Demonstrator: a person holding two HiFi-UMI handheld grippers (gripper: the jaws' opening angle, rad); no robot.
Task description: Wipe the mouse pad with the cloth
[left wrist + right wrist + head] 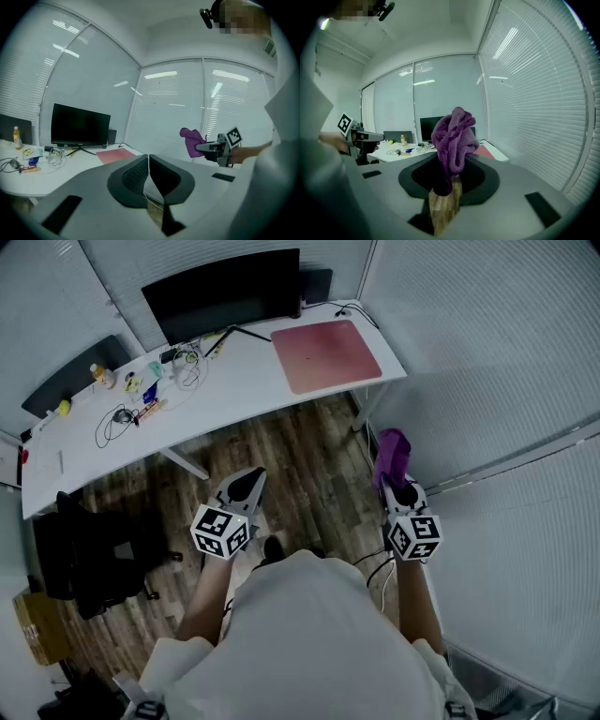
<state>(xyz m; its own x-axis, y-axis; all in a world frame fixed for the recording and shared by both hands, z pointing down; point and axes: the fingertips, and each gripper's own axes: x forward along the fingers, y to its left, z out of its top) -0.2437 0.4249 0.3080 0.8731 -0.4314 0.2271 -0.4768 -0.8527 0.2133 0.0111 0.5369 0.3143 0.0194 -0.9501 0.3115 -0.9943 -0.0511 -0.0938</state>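
item 1, right gripper (449,174): jaws clamped on the lower end of the purple cloth (453,133). the rest of the cloth stood bunched beyond the tips. judged reason: a pinch at 1 end left a loose wad free to serve as the wiping face. the cloth's long axis ran along the jaws and pointed ahead toward the desk (234,381).

item 2, left gripper (148,174): jaws pressed together with nothing between them. it was held low in front of the person, beside the right one and apart from it. judged idle and kept clear of the working side.

item 3, mouse pad (325,354): pink, flat on the desk's right end near the corner, well apart from both grippers. its long axis lay along the desk's length. its surface seemed bare, though it was too far off to be sure. judged not yet wiped, with an approach to the desk needed first.

item 4, surroundings: a dark monitor (225,294) stood behind the pad, and cables and small clutter lay toward the desk's left.
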